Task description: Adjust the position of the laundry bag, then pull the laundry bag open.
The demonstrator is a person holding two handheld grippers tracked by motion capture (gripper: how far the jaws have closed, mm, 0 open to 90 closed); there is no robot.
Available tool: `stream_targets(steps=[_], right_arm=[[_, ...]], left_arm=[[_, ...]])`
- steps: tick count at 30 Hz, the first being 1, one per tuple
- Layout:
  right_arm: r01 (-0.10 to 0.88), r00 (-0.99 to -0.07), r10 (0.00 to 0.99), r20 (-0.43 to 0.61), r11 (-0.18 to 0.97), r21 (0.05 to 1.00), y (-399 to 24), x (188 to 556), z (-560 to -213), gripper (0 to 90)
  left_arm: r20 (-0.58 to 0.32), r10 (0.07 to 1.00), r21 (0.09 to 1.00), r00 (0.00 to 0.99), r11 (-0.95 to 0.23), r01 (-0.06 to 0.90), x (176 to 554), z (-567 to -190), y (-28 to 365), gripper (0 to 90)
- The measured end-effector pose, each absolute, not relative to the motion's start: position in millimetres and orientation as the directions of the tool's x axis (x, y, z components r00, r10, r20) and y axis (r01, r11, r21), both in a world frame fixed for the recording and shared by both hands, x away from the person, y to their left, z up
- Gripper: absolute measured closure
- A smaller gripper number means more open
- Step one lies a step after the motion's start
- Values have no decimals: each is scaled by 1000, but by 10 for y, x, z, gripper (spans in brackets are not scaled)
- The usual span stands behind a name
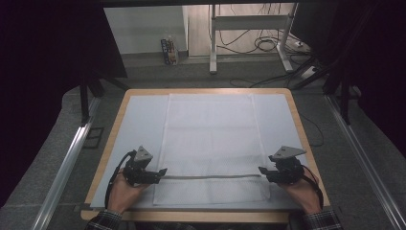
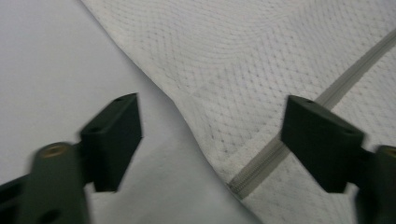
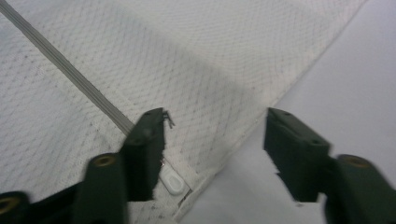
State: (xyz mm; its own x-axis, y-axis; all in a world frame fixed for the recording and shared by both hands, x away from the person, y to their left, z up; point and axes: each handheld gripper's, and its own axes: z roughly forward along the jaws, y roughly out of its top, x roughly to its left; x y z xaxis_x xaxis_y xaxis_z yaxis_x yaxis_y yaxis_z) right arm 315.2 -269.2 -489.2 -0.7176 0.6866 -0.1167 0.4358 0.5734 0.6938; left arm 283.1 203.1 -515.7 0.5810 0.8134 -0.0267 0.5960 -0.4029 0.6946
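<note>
Mesh bag (image 1: 210, 143) lies flat on the table (image 1: 292, 108), its zipper (image 1: 210, 177) running between both grippers. Left gripper (image 1: 163, 172) and right gripper (image 1: 262, 170) sit at the zipper's two ends, jaws wide apart and holding nothing.

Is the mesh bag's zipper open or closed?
Closed. The zipper runs as one unbroken line across the mesh bag, with the white pull tab parked at the right-hand end.

Wood-edged table (image 1: 109, 143) w/ pale sheet (image 1: 139, 120); white zippered mesh bag (image 1: 210, 139) flat on it.
</note>
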Motion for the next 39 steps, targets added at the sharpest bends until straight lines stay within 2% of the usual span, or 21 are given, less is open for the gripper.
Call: stream_targets(steps=[1, 3, 4, 8, 26, 29, 32, 39], right_arm=[[436, -718, 687, -117, 573, 694, -2692, 3152, -4892, 352], [417, -730, 674, -114, 571, 708, -2690, 3153, -4905, 233], [420, -739, 668, -92, 562, 712, -2696, 3163, -4929, 168], [429, -738, 671, -63, 541, 723, -2715, 3180, -4951, 106], [447, -729, 682, -60, 541, 712, -2708, 3172, -4982, 95], [469, -725, 687, -37, 533, 704, -2707, 3157, -4990, 69], [523, -720, 693, 45, 499, 691, -2729, 3143, -5018, 29], [544, -715, 698, 40, 521, 658, -2828, 3064, -5038, 44]], left_arm=[[-22, 811, 694, 585, -408, 593, 2822, -5159, 2031, 181], [-14, 797, 680, 604, -435, 591, 2806, -5179, 2025, 45], [7, 788, 665, 615, -463, 586, 2803, -5210, 2017, 6], [4, 784, 670, 621, -463, 581, 2808, -5222, 2017, 0], [29, 778, 687, 628, -472, 553, 2790, -5232, 1966, 21], [37, 779, 685, 626, -476, 552, 2789, -5234, 1964, 24], [39, 778, 683, 628, -479, 551, 2793, -5238, 1966, 25], [41, 776, 678, 629, -484, 553, 2793, -5241, 1959, 27]])
